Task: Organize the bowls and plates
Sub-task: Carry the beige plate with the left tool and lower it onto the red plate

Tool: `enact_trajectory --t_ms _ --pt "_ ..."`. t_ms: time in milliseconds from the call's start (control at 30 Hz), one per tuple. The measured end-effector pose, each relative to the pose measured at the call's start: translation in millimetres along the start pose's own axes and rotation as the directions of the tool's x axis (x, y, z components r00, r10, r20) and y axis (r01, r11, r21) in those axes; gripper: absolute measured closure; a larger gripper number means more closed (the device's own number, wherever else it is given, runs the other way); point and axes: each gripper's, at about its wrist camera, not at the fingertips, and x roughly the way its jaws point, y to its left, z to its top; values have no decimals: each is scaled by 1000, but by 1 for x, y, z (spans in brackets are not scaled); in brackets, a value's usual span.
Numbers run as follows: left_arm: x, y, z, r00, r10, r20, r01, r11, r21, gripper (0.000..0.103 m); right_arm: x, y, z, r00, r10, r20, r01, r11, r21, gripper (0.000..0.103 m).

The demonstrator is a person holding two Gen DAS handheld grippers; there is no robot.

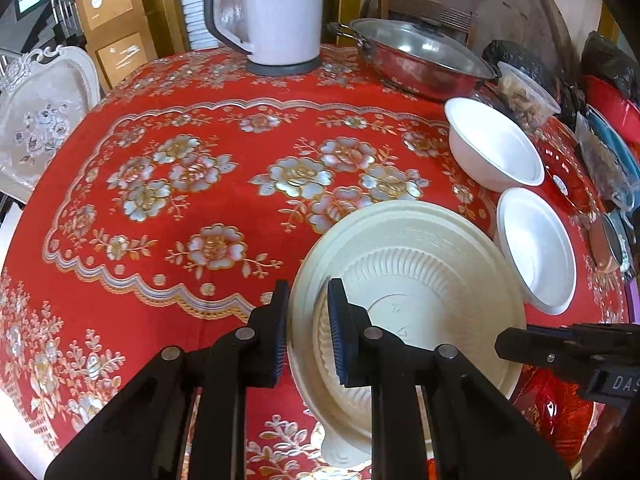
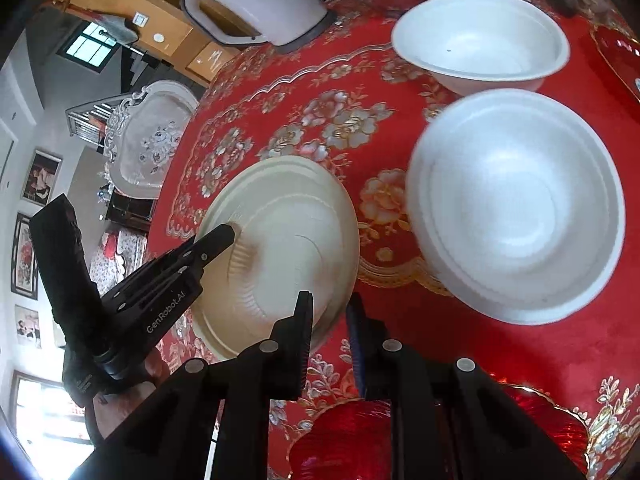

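Observation:
A cream ribbed plate (image 1: 420,276) is held tilted above the red floral tablecloth. My left gripper (image 1: 308,332) is shut on its near-left rim, and the rim passes between the blue pads. In the right wrist view the same plate (image 2: 288,240) has its right edge between the fingers of my right gripper (image 2: 330,344), which is shut on it. The left gripper (image 2: 218,240) shows at the plate's far side. Two white bowls (image 1: 496,148) (image 1: 536,252) sit upright to the right, apart from the plate; the nearer bowl (image 2: 516,204) lies just right of my right gripper.
A white jug (image 1: 280,8) and a lidded steel pot (image 1: 416,56) stand at the back of the table. Red plates (image 2: 348,440) lie under my right gripper and beyond the bowls (image 1: 560,168). Bags and containers crowd the right edge. A white chair (image 1: 40,120) stands left.

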Motion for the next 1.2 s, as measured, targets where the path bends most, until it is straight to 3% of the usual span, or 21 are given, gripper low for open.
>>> enact_trajectory --t_ms 400,1000,1200 --pt "-15 6 7 1000 -3 28 4 999 -38 87 -9 11 6 1000 8 17 -8 999 -37 85" --pt "-52 -109 43 985 -151 86 140 984 114 87 -118 -45 -6 978 -112 177 112 994 11 84" --pt "-65 -133 37 975 -206 86 191 969 157 87 -151 -57 -18 967 -160 197 162 987 6 84"
